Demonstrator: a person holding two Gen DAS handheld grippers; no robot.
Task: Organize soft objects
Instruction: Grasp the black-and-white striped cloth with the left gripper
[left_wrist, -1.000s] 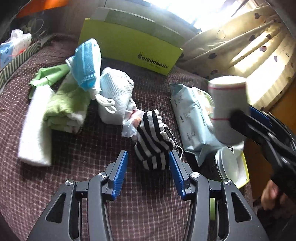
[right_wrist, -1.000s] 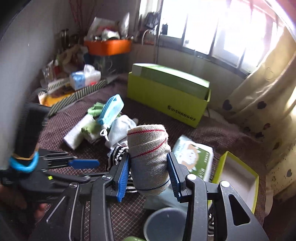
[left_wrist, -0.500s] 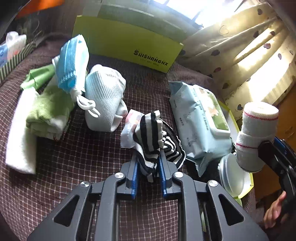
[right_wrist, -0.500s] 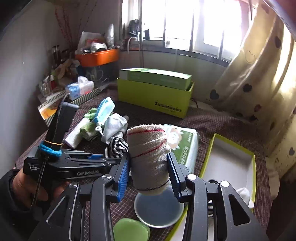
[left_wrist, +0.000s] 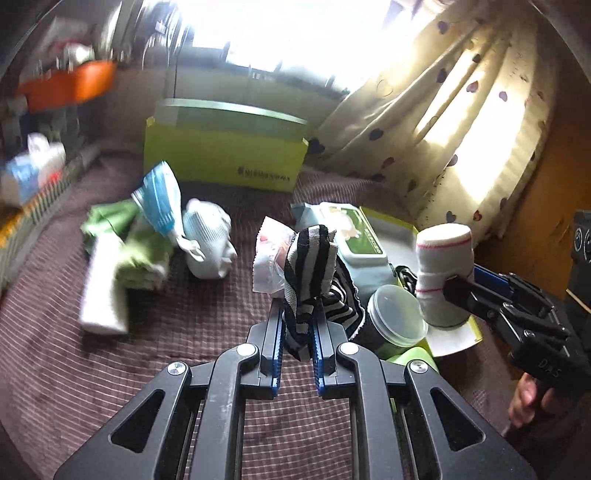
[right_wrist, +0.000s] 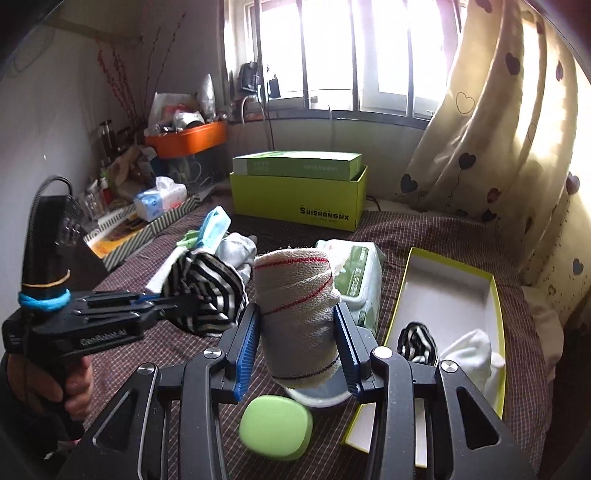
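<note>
My left gripper (left_wrist: 299, 314) pinches a black-and-white striped sock (left_wrist: 308, 258); its jaws are still closing on the cloth, which hangs lifted above the checked bedcover. From the right wrist view the same sock (right_wrist: 207, 291) bulges beyond the left gripper (right_wrist: 173, 302). My right gripper (right_wrist: 295, 332) is shut on a cream bandage roll (right_wrist: 297, 314) with red stitching, held upright to the right of the sock. The roll (left_wrist: 441, 273) hovers at the near end of an open lime-edged box (right_wrist: 495, 295), which holds another striped sock (right_wrist: 417, 341) and a white sock (right_wrist: 476, 354).
A wet-wipes pack (right_wrist: 360, 273) lies left of the open box. Further left sit a white sock (left_wrist: 207, 240), a blue face mask (left_wrist: 159, 199) and folded green towels (left_wrist: 136, 243). A lidded cup (left_wrist: 397, 321) and a green pad (right_wrist: 275, 426) lie close by. A lime carton (right_wrist: 295, 206) stands behind.
My left gripper closed on the striped sock and lifted it off the bedcover. The right gripper carried the bandage roll rightward to the open box.
</note>
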